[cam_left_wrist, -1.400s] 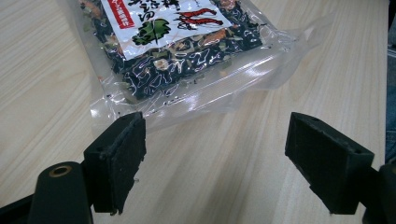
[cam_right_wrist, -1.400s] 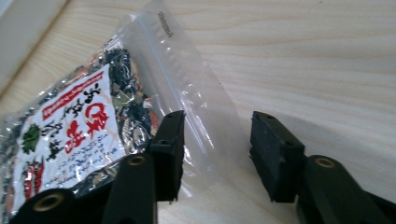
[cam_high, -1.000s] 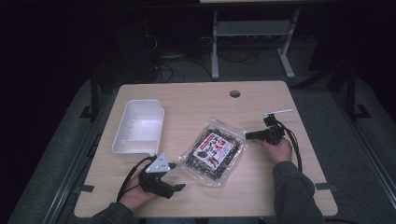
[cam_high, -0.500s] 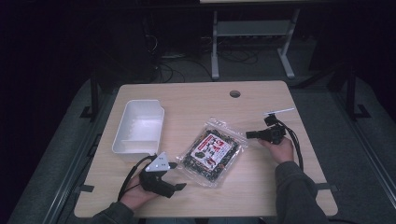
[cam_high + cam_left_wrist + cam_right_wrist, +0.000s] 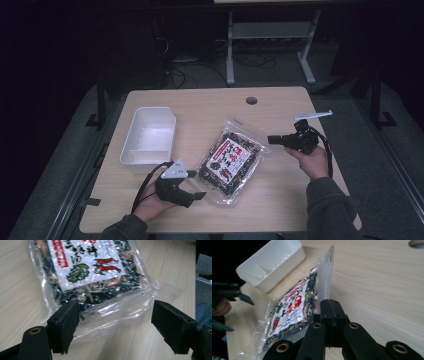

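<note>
A clear snack bag [image 5: 231, 160] with a white and red label lies in the middle of the wooden table [image 5: 280, 200]. My right gripper [image 5: 271, 139] is at the bag's right corner. In the right gripper view its jaws [image 5: 332, 308] are shut on the clear sealed edge of the bag [image 5: 294, 307], and that edge stands up in front of them. At the bag's near left corner my left gripper [image 5: 196, 185] is open. In the left gripper view the bag's [image 5: 92, 272] clear lower edge lies between the spread jaws [image 5: 117, 322], and the left jaw touches the plastic.
An empty white tray [image 5: 172, 130] stands left of the bag, also seen in the right gripper view [image 5: 279, 275]. A cable hole [image 5: 251, 100] is near the table's far edge. Bare tabletop lies to the right and near side. A metal frame stands on the floor beyond.
My left gripper has crept slightly toward the bag's near corner. The right gripper and the bag have hardly moved.
</note>
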